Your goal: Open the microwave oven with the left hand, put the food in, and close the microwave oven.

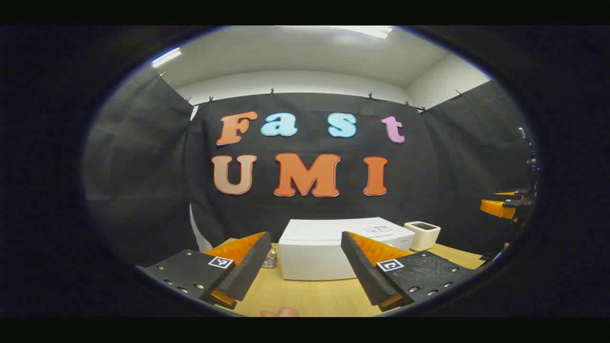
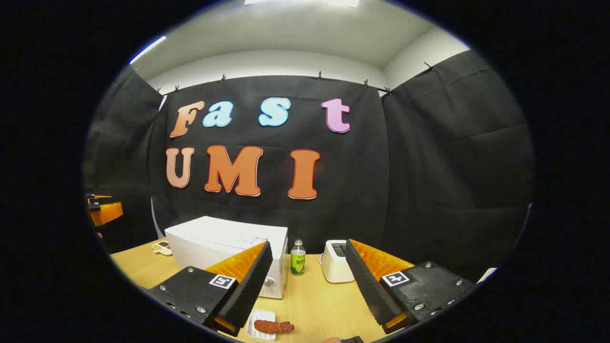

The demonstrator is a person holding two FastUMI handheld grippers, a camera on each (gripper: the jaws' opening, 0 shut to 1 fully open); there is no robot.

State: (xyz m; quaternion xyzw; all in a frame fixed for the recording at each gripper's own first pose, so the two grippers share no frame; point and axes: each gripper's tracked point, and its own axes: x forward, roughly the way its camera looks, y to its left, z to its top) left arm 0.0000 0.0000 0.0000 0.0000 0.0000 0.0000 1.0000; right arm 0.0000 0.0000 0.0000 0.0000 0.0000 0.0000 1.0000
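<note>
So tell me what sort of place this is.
Probably a staged recording booth rather than a real kitchen. Black cloth hangs on clips all round a wooden table. On it stand a white microwave, a toaster and a bottle, like props.

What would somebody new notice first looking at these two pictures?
Probably the white microwave oven, closed, standing mid-table on the wooden table, with a small green-labelled bottle and a white toaster to its right. Next, the reddish piece of food on a small white tray at the near edge in the right gripper view. Both the left gripper and right gripper frame the scene, open and empty.
</note>
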